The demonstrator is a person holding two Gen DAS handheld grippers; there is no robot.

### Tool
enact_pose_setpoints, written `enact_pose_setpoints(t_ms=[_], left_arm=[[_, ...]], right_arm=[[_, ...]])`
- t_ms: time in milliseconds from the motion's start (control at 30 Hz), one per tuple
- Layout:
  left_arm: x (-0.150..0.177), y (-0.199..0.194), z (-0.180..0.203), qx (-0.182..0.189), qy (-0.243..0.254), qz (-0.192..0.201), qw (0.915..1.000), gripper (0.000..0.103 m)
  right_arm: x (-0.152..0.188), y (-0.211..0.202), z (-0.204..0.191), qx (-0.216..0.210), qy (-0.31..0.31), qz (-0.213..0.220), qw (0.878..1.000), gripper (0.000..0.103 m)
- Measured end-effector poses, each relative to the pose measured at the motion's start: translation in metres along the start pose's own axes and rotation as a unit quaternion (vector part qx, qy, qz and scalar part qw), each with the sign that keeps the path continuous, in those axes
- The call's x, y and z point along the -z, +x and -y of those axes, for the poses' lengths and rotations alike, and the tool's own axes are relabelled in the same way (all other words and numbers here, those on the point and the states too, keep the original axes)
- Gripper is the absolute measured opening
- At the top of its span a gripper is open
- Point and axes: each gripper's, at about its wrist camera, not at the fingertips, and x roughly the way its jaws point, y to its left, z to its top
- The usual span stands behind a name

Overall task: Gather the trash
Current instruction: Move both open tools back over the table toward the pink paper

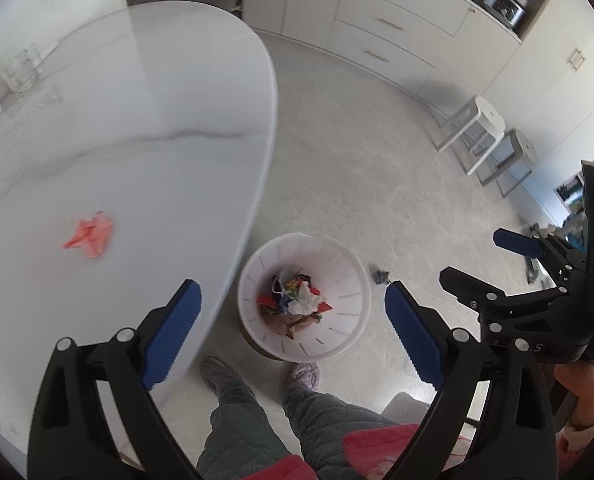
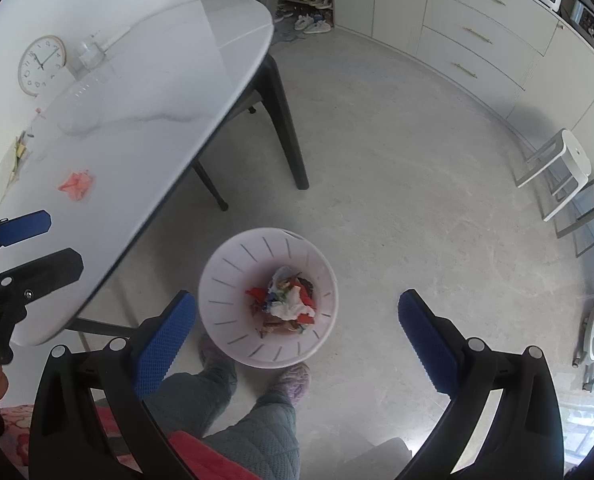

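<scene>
A white slotted trash bin [image 1: 349, 292] stands on the floor beside the table, with several crumpled wrappers inside; it also shows in the right wrist view [image 2: 225, 280]. A crumpled pink-red paper [image 1: 91, 234] lies on the white marble table [image 1: 137, 120], also seen in the right wrist view [image 2: 77, 185]. A small dark scrap [image 1: 381, 276] lies on the floor right of the bin. My left gripper [image 1: 293, 308] is open and empty above the bin and the table edge. My right gripper [image 2: 297, 316] is open and empty above the bin.
A round clock [image 2: 41, 65] and a glass jar [image 2: 88, 54] stand at the table's far side. White stools [image 2: 569, 160] stand by the cabinets [image 2: 477, 32]. A dark chair [image 2: 273, 92] is tucked under the table. The person's legs and slippers [image 2: 293, 380] are by the bin.
</scene>
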Motion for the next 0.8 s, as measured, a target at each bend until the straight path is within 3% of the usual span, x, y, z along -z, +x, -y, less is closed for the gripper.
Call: enact_pose_setpoints(t_ms=[400,800], left_arm=[[0.016,-0.057,-0.149,-0.065,-0.096,0.044,0.9923,0.095],[0.034,-0.075,-0.263,-0.081,-0.152,0.054,0.9836,0.095]], right_arm=[[-0.038,0.017,-0.131,-0.071,-0.068,0.011,0.995,0.1],[-0.063,0.069,-0.254,-0.108,-0.119,-0.02,0.987,0.1]])
